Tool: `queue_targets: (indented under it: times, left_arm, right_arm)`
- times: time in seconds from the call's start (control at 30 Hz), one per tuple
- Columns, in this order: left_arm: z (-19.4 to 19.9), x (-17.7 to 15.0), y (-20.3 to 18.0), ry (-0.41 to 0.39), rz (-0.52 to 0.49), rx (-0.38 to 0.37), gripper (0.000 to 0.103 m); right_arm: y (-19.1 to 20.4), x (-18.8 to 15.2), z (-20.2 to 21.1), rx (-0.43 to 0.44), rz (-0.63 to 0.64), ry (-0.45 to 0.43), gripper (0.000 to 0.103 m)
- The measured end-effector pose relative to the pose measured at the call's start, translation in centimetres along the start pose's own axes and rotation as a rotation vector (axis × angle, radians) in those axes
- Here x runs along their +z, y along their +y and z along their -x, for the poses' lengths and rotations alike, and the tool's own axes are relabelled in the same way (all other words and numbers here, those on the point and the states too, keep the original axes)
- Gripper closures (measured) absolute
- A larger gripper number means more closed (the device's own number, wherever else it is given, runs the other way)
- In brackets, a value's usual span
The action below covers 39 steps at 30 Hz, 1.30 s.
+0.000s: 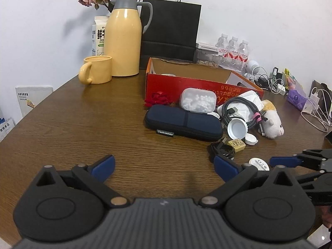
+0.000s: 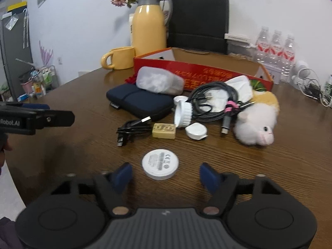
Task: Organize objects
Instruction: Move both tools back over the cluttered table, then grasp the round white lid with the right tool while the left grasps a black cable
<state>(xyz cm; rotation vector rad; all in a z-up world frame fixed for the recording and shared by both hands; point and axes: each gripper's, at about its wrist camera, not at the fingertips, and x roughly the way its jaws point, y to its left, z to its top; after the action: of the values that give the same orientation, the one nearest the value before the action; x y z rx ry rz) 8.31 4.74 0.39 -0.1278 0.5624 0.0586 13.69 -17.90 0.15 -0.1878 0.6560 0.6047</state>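
Note:
A white round puck point(image 2: 160, 164) lies flat on the wooden table point(image 2: 83, 155), just ahead of and between the blue pads of my right gripper point(image 2: 165, 167), which stands open without touching it. My left gripper point(image 1: 165, 164) is wide open over bare wood with nothing between its fingers. Beyond lie a black USB cable point(image 2: 129, 131), a beige block point(image 2: 164, 131), a small white round case point(image 2: 196, 131), a white jar point(image 2: 182, 114), a coiled braided cable point(image 2: 211, 101), a plush toy point(image 2: 256, 122), a navy zip case point(image 1: 183, 122) and a clear tub of white beads point(image 1: 198, 100).
An open red cardboard box point(image 1: 186, 85) stands behind the pile. Further back are a yellow jug point(image 1: 123, 37), a yellow mug point(image 1: 97, 72), a black paper bag point(image 1: 172, 27) and water bottles point(image 1: 233, 49). Chargers and white cords point(image 1: 315, 108) crowd the right edge.

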Motion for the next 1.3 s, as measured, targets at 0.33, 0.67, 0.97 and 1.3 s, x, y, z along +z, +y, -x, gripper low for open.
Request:
queue_targets:
  times: [0.33,0.67,0.97,1.3]
  left_arm:
    - [-0.3,0.2,-0.1,0.004,0.010,-0.009,0.000]
    - [-2.4,1.2,-1.7,0.034,-0.004,-0.035,0.000]
    - [-6.1,2.3,-5.0,0.077,-0.048,-0.088,0.000]
    - [-8.0,1.8,-7.1,0.121,-0.078,-0.104,0.016]
  right_arm:
    - [0.2,0.1,-0.2,0.011,0.010,-0.025,0.065]
    - [-1.6,0.8,0.8,-0.023,-0.028,-0.095,0.065]
    - [-4.4,1.2,1.6,-0.098,-0.058,-0.137,0.065]
    - [-5.4,0.9,1.4,-0.098,-0.074,-0.143,0.065]
